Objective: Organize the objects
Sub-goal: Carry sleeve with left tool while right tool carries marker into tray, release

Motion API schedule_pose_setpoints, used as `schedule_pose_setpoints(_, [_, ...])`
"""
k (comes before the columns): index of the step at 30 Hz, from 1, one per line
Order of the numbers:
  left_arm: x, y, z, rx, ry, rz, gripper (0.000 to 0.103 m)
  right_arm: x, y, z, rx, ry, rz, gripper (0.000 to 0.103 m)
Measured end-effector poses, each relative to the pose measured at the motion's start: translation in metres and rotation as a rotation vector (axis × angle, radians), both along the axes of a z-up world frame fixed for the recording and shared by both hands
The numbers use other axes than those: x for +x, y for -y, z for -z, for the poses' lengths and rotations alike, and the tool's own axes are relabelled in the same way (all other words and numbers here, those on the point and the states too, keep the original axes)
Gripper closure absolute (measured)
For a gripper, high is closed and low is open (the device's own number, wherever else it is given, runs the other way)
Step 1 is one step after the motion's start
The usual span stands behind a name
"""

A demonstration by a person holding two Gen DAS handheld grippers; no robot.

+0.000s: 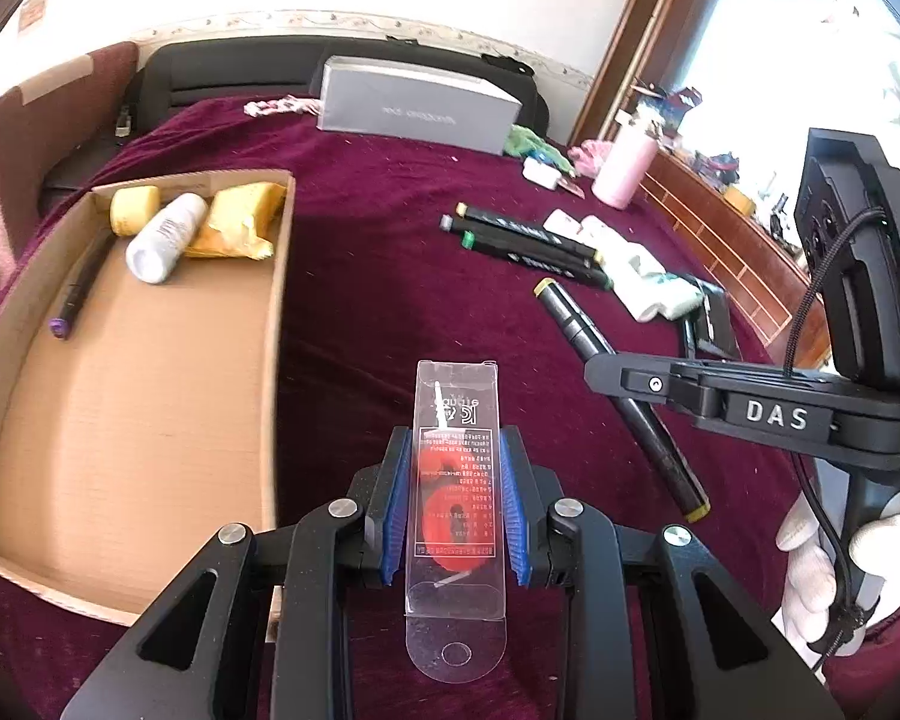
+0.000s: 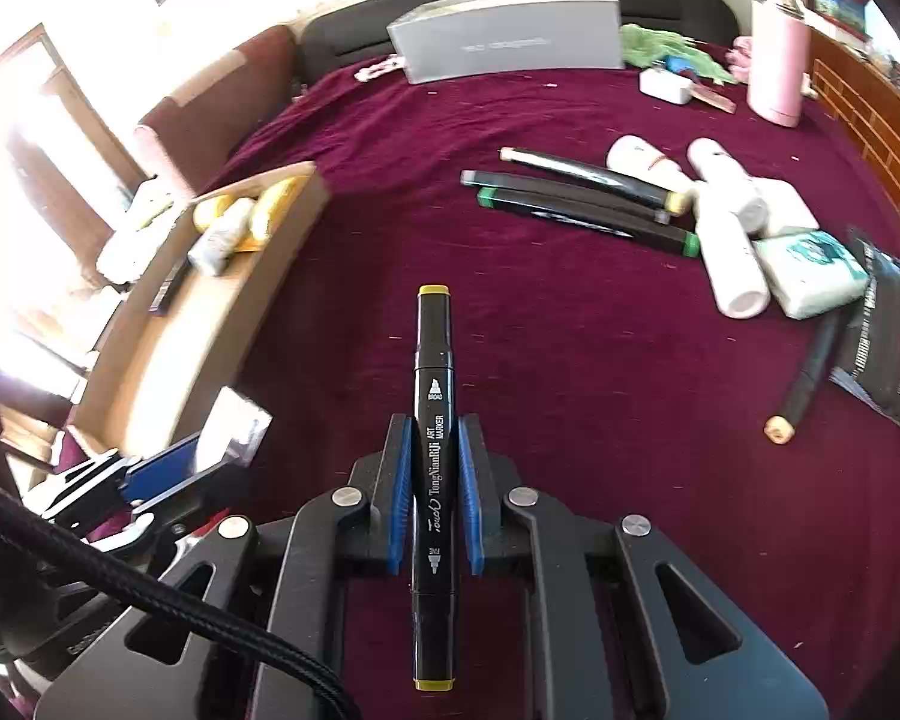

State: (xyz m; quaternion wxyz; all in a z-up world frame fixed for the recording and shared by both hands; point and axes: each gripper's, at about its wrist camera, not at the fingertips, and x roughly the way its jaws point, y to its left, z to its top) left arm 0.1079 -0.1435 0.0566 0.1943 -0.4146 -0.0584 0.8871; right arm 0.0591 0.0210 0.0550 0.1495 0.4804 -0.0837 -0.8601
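Note:
My left gripper (image 1: 455, 501) is shut on a clear plastic packet (image 1: 455, 420) with something red inside, held above the maroon cloth just right of the cardboard tray (image 1: 144, 396). My right gripper (image 2: 435, 495) is shut on a black art marker with yellow end caps (image 2: 433, 360), lifted over the cloth. From the left wrist view that marker (image 1: 576, 324) runs through the right gripper's black fingers (image 1: 636, 381), with a white-gloved hand (image 1: 810, 564) on the handle. The tray holds a white bottle (image 1: 165, 237), yellow packets (image 1: 240, 219) and a purple-tipped marker (image 1: 75, 300).
Three black markers (image 2: 576, 198) lie side by side on the cloth, with white tubes (image 2: 729, 240), a tissue pack (image 2: 810, 276), a dark pouch (image 2: 876, 336) and another marker (image 2: 807, 378) to their right. A grey box (image 2: 510, 36) and pink bottle (image 2: 777, 60) stand at the back.

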Motion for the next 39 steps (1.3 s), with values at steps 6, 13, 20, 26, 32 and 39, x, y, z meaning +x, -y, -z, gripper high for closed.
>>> schedule_pose_setpoints(6, [-0.009, 0.038, -0.015, 0.030, -0.020, -0.064, 0.080, -0.008, 0.032, -0.017, -0.068, -0.001, -0.064, 0.090])
schedule_pose_setpoints(13, [-0.032, 0.094, -0.026, -0.009, -0.046, -0.171, 0.080, -0.031, 0.078, -0.026, -0.132, 0.016, -0.132, 0.090])
schedule_pose_setpoints(20, [-0.058, 0.140, -0.024, -0.064, -0.039, -0.250, 0.080, -0.060, 0.125, -0.022, -0.175, 0.060, -0.184, 0.090])
schedule_pose_setpoints(26, [-0.079, 0.157, -0.018, -0.063, -0.003, -0.261, 0.080, -0.079, 0.155, -0.014, -0.187, 0.094, -0.216, 0.090])
schedule_pose_setpoints(32, [-0.110, 0.155, -0.010, -0.090, 0.044, -0.234, 0.080, -0.094, 0.173, -0.003, -0.173, 0.123, -0.207, 0.090])
schedule_pose_setpoints(39, [-0.147, 0.155, 0.004, -0.112, 0.103, -0.219, 0.080, -0.115, 0.181, 0.018, -0.160, 0.175, -0.173, 0.090])
